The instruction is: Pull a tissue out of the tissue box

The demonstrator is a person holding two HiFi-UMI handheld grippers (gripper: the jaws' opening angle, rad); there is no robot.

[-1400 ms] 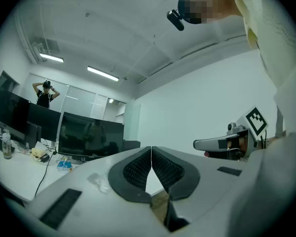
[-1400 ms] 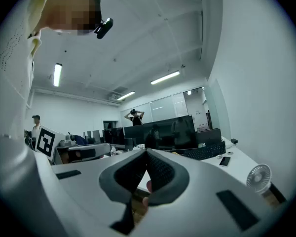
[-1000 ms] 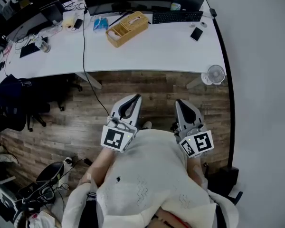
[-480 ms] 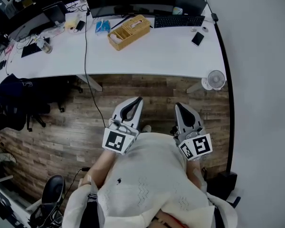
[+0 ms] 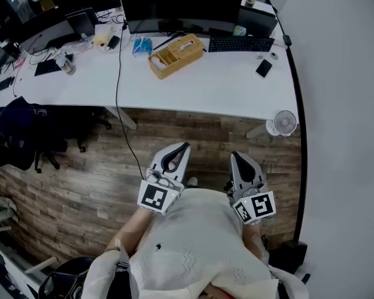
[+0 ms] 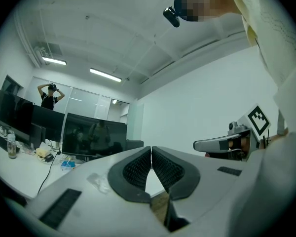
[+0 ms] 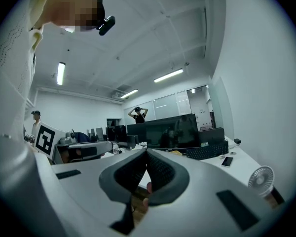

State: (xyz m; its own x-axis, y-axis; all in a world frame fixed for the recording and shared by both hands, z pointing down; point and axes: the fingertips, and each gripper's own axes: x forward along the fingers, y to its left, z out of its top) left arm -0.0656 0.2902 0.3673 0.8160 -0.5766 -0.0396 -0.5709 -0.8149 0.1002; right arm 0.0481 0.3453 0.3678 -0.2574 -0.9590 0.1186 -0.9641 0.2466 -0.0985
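The tissue box point(image 5: 172, 55) is a light wooden box with a white tissue showing at its top. It stands on the white desk point(image 5: 224, 83), in front of the dark monitor. Both grippers hang over the wooden floor, close to the person's torso and well short of the desk. The left gripper point(image 5: 183, 146) points toward the desk with its jaws shut and nothing between them point(image 6: 151, 148). The right gripper point(image 5: 234, 156) is beside it, with its jaws closed tip to tip and empty point(image 7: 146, 151).
A keyboard point(image 5: 240, 43), a phone point(image 5: 263, 68) and a blue packet point(image 5: 141, 45) lie on the desk near the box. A black cable point(image 5: 126, 126) hangs to the floor. A small white fan point(image 5: 282, 123) stands by the right wall. Dark chairs and bags point(image 5: 15, 136) crowd the left.
The head view has shifted, so the desk and box sit lower and slightly further right in the picture. Both grippers keep their place in front of the torso, still shut.
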